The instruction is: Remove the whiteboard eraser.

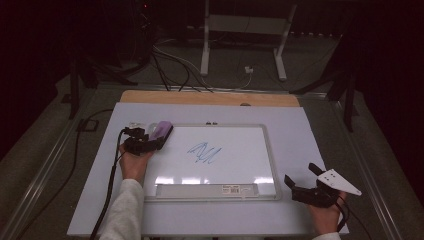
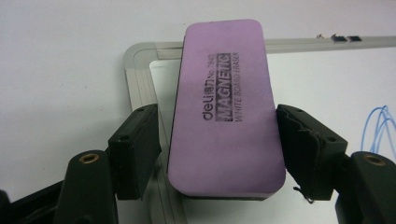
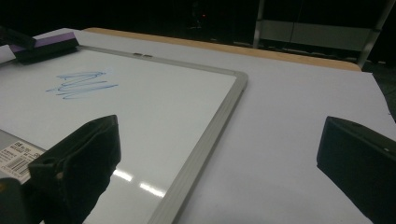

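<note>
Eraser held at board corner, scribble not yet wiped

Left gripper (image 1: 150, 141) is closed on the purple eraser (image 2: 224, 112), one jaw against each long side; the left gripper view shows contact on both edges, printed face up. The eraser sits over the top-left corner of the whiteboard (image 1: 250, 172), across the grey frame, well apart from the blue scribble (image 1: 204, 152) near the board's middle. Right gripper (image 1: 306, 181) rests on the table (image 1: 300, 125) just beside the board's lower right edge, jaws spread wide with nothing between them.

Judgement: the step in hand appears to be erasing the scribble. To do it well, keep the felt side flat on the board, carry the eraser clear of the raised frame before pressing down, then pass across the whole mark in overlapping strokes. The free gripper could steady the frame if the board slides.

Containers: the tray (image 1: 207, 189) along the board's near edge bears a barcode label; whether it holds anything cannot be told
</note>
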Demonstrator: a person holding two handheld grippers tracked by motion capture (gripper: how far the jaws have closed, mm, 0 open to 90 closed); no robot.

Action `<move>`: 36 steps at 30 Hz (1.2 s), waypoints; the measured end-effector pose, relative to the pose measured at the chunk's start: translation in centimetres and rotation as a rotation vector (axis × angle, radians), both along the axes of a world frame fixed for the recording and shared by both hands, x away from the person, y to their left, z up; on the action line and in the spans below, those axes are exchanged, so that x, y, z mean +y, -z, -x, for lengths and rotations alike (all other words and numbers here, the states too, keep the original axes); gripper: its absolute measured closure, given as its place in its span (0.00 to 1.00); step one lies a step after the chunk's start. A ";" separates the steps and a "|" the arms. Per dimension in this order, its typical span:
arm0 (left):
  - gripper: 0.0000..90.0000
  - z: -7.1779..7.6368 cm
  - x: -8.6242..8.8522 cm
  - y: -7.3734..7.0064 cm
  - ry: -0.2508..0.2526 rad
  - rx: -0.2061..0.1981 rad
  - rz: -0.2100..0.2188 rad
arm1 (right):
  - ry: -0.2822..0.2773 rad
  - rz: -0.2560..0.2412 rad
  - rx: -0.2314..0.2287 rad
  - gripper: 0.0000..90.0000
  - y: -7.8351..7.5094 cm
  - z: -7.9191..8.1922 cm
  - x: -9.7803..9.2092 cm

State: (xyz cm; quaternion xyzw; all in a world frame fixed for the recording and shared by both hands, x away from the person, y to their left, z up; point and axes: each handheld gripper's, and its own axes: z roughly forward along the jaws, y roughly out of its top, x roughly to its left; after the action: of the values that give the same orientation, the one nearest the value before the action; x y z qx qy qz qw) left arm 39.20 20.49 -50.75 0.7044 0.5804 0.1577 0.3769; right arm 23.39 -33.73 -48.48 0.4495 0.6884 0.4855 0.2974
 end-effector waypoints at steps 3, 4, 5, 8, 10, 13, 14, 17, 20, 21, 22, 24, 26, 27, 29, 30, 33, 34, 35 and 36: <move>0.39 0.0 -0.1 0.1 0.007 0.002 -0.001 | 0.000 -0.002 0.001 0.00 0.0 0.0 0.0; 0.42 0.0 -0.1 0.1 0.012 -0.005 -0.003 | 0.001 -0.002 0.001 0.00 0.0 0.0 0.0; 0.45 0.1 -0.2 0.0 0.011 -0.009 -0.009 | 0.001 -0.002 0.001 0.00 0.0 0.0 0.0; 0.46 0.1 -0.2 -0.1 0.010 -0.017 -0.018 | 0.001 -0.002 0.000 0.00 0.0 0.0 0.0; 0.46 0.2 -0.1 -0.2 0.010 -0.022 -0.023 | 0.001 -0.003 0.001 0.00 0.0 0.0 0.0; 0.46 0.3 0.0 -0.5 0.007 -0.034 -0.018 | 0.002 -0.002 0.001 0.00 0.0 0.0 0.0; 0.46 0.3 0.1 -0.6 0.008 -0.037 -0.018 | 0.002 -0.001 0.000 0.00 0.0 0.0 0.0; 0.46 0.5 0.2 -0.8 0.010 -0.045 -0.019 | 0.001 0.000 0.000 0.00 0.0 0.0 0.0; 0.46 0.6 0.2 -1.0 0.016 -0.050 -0.022 | 0.001 0.000 0.001 0.00 0.0 0.0 0.0; 0.46 0.6 0.2 -1.1 0.019 -0.053 -0.022 | 0.001 0.000 0.000 0.00 0.0 0.0 0.0; 0.46 0.7 0.3 -1.1 0.021 -0.056 -0.021 | 0.001 0.001 0.000 0.00 0.0 0.0 0.0; 0.46 0.8 0.3 -1.3 0.025 -0.060 -0.020 | 0.001 0.001 -0.001 0.00 0.0 0.0 0.0; 0.46 0.9 0.2 -1.4 0.029 -0.064 -0.021 | 0.001 0.001 0.000 0.00 0.0 0.0 0.0; 0.46 0.9 0.2 -1.4 0.033 -0.066 -0.022 | 0.002 0.001 0.000 0.00 0.0 0.0 0.0; 0.46 1.0 0.2 -1.6 0.038 -0.068 -0.025 | 0.002 0.001 -0.001 0.00 0.0 0.0 0.0; 0.46 1.1 0.2 -1.6 0.041 -0.068 -0.027 | 0.001 0.001 0.000 0.00 0.0 0.0 0.0; 0.46 1.2 0.2 -1.7 0.045 -0.068 -0.030 | 0.001 0.001 0.000 0.00 0.0 0.0 0.0; 0.46 1.2 0.2 -1.7 0.047 -0.069 -0.030 | 0.000 0.002 -0.001 0.00 0.0 0.0 0.0; 0.46 1.2 0.2 -1.7 0.049 -0.069 -0.031 | 0.001 0.001 -0.001 0.00 0.0 0.0 0.0; 0.46 1.3 0.2 -1.8 0.051 -0.070 -0.031 | 0.001 0.001 0.000 0.00 0.0 0.0 0.0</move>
State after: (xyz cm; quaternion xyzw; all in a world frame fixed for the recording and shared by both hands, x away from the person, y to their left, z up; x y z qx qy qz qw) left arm 37.94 20.67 -48.99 0.7190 0.5461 0.1813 0.3898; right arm 23.37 -33.73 -48.47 0.4496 0.6885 0.4849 0.2976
